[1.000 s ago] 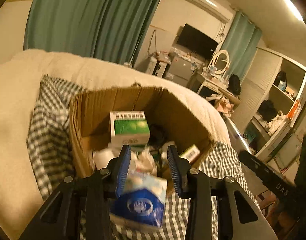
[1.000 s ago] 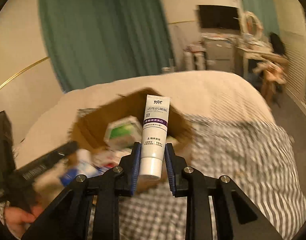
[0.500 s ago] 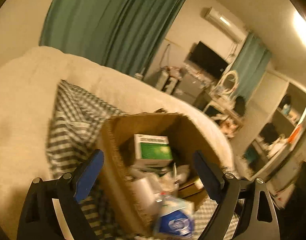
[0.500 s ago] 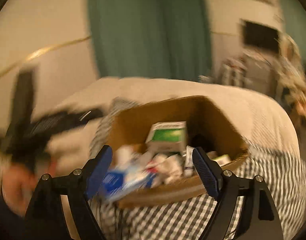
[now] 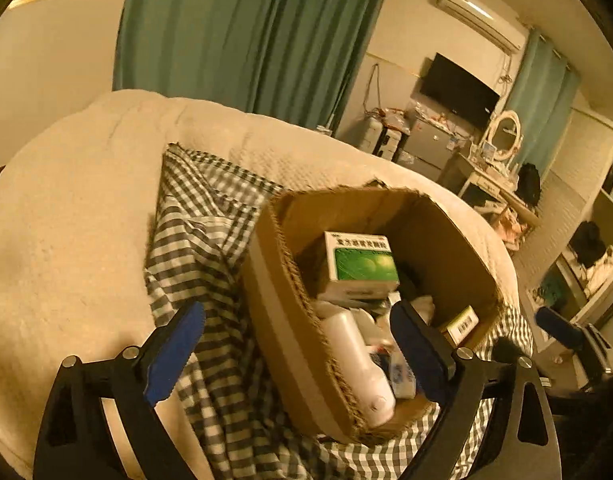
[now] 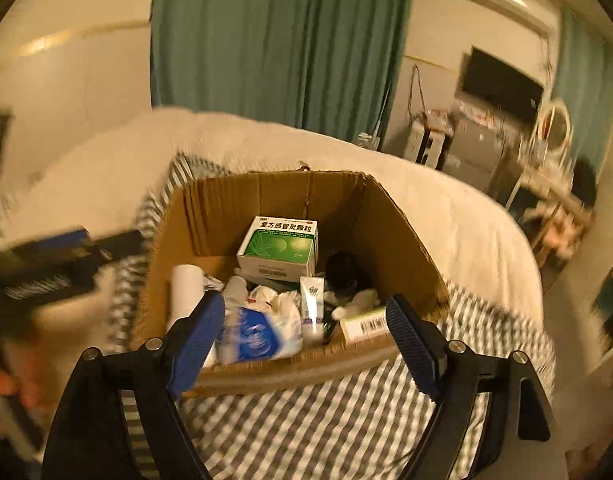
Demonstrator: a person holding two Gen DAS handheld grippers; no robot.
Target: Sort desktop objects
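Both tools, left (image 5: 296, 334) and right (image 6: 304, 326), gape wide and empty over the cardboard box (image 6: 398, 220); we should lift clear of its rim before seeking the next item

left wrist: above box's left | right wrist: near side | shared: cardboard box (image 5: 274, 320) (image 6: 274, 200)

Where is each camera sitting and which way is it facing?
Left wrist: on the left gripper, looking down its open fingers at the cardboard box's left wall.
Right wrist: on the right gripper, open, facing the cardboard box front; a hand shows far left.
Shared: the green medicine box.
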